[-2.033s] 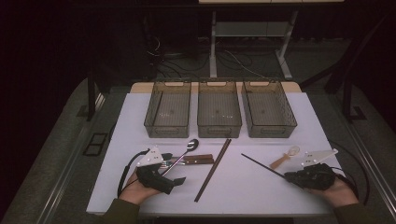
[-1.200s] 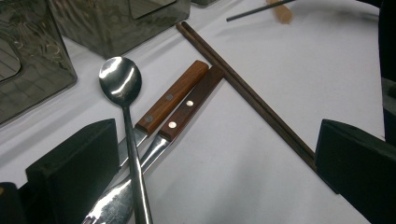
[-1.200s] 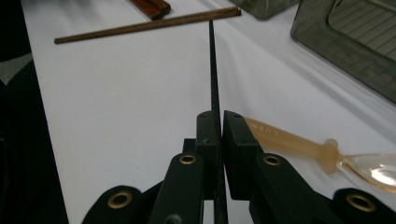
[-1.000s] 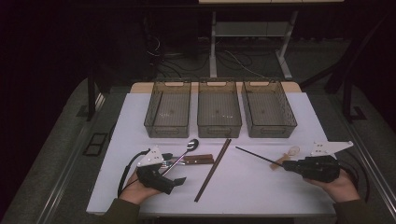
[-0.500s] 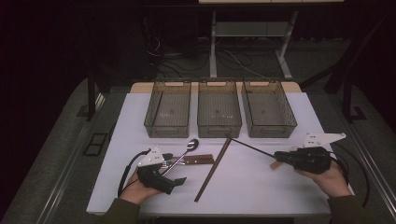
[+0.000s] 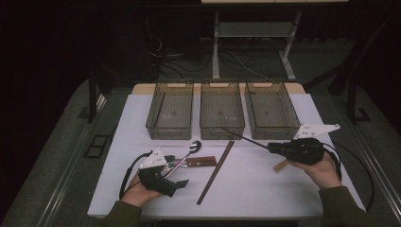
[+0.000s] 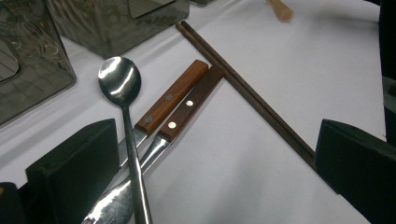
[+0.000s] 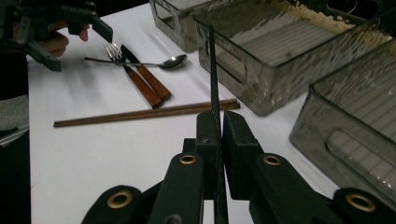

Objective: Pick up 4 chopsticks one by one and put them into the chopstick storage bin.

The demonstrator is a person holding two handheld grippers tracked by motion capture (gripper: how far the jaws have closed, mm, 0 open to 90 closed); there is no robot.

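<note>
My right gripper (image 6: 272, 148) (image 8: 218, 125) is shut on a thin black stick (image 6: 243, 138) (image 8: 212, 70). It holds the stick above the table, its tip at the front edge of the middle grey bin (image 6: 222, 109) (image 8: 280, 51). My left gripper (image 6: 175, 176) (image 7: 215, 154) rests open on the table at the front left. Between its jaws lie a metal spoon (image 6: 188, 152) (image 7: 119, 81) and a knife and fork with wooden handles (image 6: 201, 161) (image 7: 180, 100). A pair of brown chopsticks (image 6: 216, 172) (image 7: 243, 88) lies beside them.
The left bin (image 6: 170, 111) and right bin (image 6: 272, 109) flank the middle one along the back of the white table (image 6: 255, 189). A light wooden piece (image 6: 280, 165) (image 7: 280, 9) lies under my right hand. Cables trail from both grippers.
My right gripper has lifted the black stick off the table and carried it left and forward, toward the middle bin. The left gripper has stayed still.
</note>
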